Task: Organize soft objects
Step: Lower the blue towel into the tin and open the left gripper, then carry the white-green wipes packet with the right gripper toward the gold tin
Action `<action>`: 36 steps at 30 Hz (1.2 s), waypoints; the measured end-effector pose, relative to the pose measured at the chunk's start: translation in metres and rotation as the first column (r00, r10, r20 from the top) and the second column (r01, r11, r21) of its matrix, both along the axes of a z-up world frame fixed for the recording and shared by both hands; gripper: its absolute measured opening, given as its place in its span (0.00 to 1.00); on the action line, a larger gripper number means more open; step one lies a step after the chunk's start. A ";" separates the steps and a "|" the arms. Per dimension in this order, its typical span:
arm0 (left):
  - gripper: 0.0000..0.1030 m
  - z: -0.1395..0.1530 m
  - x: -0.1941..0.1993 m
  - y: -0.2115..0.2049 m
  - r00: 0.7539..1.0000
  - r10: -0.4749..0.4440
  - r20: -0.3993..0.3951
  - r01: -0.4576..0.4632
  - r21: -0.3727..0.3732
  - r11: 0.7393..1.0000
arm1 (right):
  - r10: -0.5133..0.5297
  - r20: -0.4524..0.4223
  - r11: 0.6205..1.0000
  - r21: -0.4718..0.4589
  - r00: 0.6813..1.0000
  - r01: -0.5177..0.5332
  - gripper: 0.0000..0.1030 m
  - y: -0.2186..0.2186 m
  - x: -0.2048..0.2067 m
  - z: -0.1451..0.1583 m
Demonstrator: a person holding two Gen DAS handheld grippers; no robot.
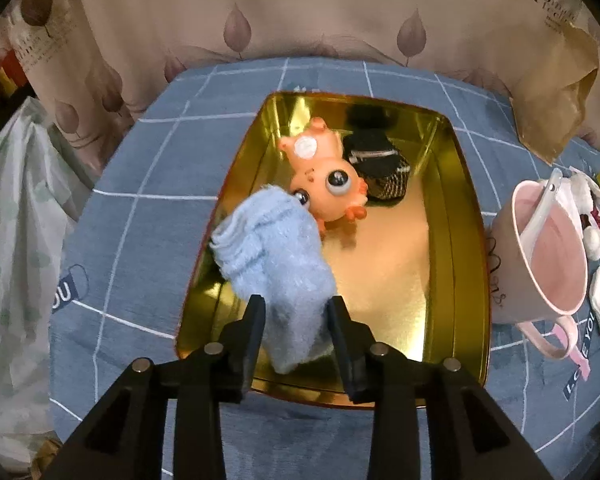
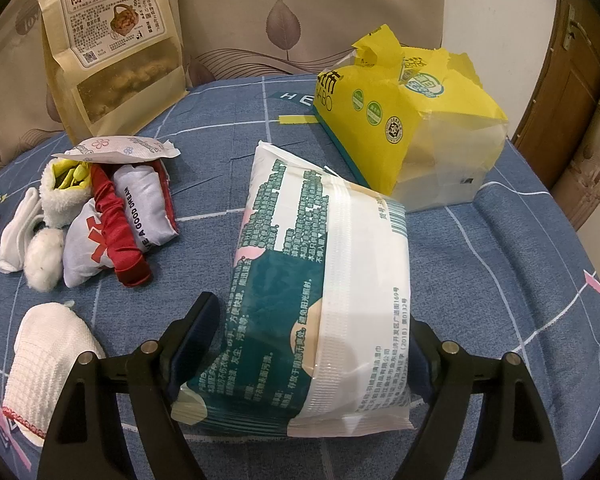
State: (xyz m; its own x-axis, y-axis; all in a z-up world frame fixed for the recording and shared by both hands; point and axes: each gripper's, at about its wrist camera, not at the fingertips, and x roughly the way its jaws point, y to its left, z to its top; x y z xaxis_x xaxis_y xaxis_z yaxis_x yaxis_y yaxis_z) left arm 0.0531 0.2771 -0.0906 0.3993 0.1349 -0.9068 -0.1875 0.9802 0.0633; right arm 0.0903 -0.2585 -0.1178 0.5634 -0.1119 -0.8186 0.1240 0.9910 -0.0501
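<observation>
- Left wrist view: my left gripper (image 1: 296,320) fingers sit half open, blue fuzzy sock (image 1: 276,268) loose between them, draped over the gold tin (image 1: 456,240) rim at 9 o'clock.
- I'd widen them further and lift straight up so fuzz doesn't snag.
- Right gripper (image 2: 312,360) fingers squeeze the wipes pack (image 2: 320,280).
</observation>
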 end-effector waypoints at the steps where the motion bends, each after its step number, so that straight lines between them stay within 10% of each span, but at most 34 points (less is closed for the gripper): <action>1: 0.38 0.003 -0.002 0.000 1.000 0.005 0.016 -0.005 0.007 1.000 | 0.000 0.000 1.000 0.000 1.000 0.000 0.77 0.000 0.000 0.000; 36: 0.43 0.011 -0.036 0.004 0.987 0.052 0.149 -0.054 0.010 0.998 | -0.002 -0.007 0.997 -0.076 1.000 0.001 0.71 0.015 -0.001 0.017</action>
State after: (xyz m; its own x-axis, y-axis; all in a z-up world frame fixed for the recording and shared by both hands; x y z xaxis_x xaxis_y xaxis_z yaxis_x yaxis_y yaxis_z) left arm 0.0171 0.2812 -0.0795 0.5212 0.1722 -0.8359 -0.2478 0.9678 0.0449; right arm 0.0898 -0.2431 -0.1009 0.5573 -0.1746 -0.8118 0.1247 0.9842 -0.1261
